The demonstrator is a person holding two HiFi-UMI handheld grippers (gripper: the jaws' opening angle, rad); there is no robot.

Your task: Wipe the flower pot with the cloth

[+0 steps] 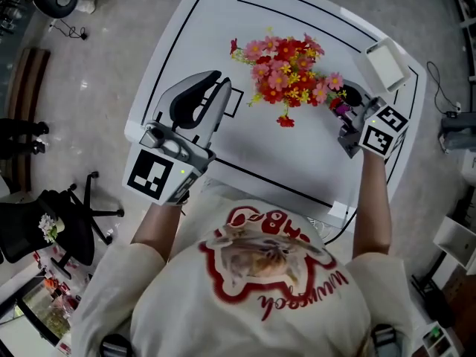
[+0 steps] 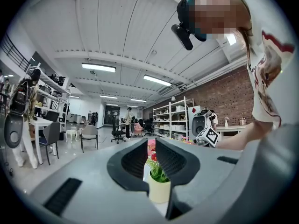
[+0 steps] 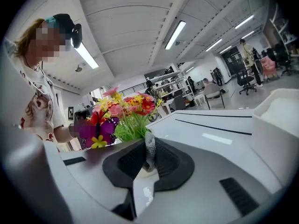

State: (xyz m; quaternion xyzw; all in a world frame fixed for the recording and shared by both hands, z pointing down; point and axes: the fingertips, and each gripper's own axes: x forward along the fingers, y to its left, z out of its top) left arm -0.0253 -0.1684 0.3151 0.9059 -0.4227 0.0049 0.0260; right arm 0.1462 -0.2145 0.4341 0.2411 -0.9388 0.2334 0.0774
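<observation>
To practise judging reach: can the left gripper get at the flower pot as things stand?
Probably yes: the left gripper faces the pot, jaws apart, with only bare table between them.

The hand-held gripper point(image 3: 148, 161) has its dark jaws pinched on a strip of grey cloth point(image 3: 149, 146) that stands upright between them. A pale curve just under it may be the flower pot point(image 3: 145, 172). Close behind are red, pink and yellow flowers point(image 3: 125, 107) and a purple butterfly point(image 3: 98, 130). The white surface point(image 3: 210, 134) carries a white box point(image 3: 280, 120) at the right.
</observation>
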